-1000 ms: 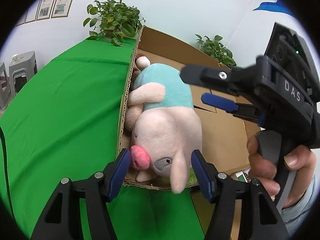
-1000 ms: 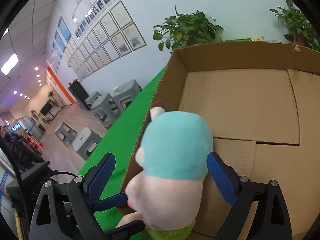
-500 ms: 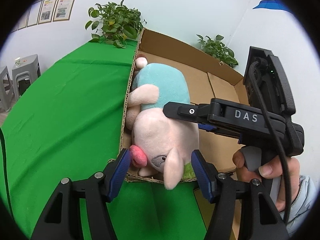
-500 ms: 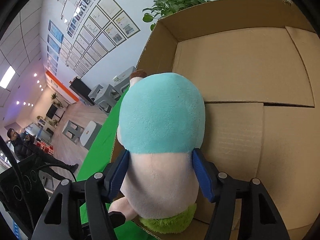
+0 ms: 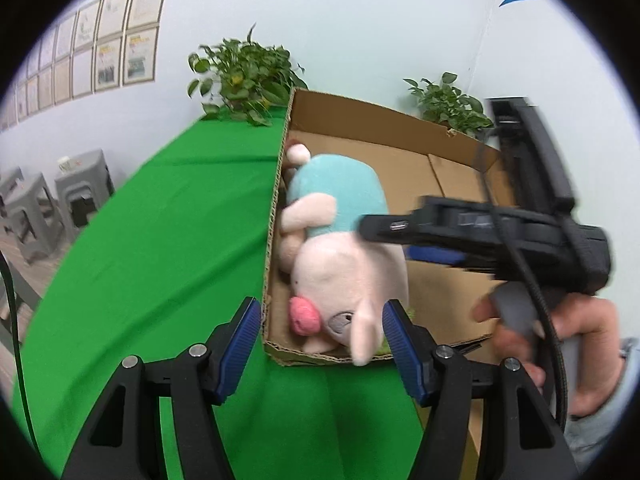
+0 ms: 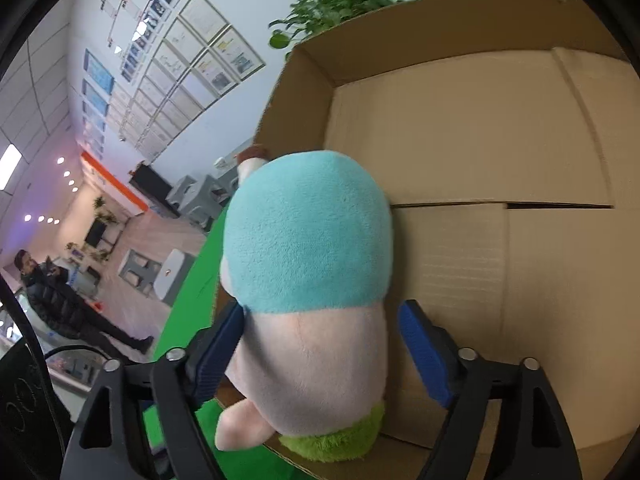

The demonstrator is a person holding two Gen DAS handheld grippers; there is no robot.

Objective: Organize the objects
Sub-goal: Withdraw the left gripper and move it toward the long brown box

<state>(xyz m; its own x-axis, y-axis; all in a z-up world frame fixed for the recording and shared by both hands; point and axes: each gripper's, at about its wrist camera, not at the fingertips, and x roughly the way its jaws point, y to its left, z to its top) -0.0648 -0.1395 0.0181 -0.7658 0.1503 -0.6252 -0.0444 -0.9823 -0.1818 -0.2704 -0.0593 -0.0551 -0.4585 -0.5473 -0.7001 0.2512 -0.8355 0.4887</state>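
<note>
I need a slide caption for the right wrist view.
Right gripper opening around a plush pig in a cardboard box.

Plush pig toy lies on its side inside the open cardboard box, pressed against the box's left wall. Pale pink body, teal shirt over the torso, bright pink snout and grey eye patch facing the near end, one ear drooping over the near rim. A pale foot with a brown tip points toward the far wall (second foot hidden). A fuzzy green thing sits under the head. Box floor is otherwise bare, flaps meeting in a seam.
</note>
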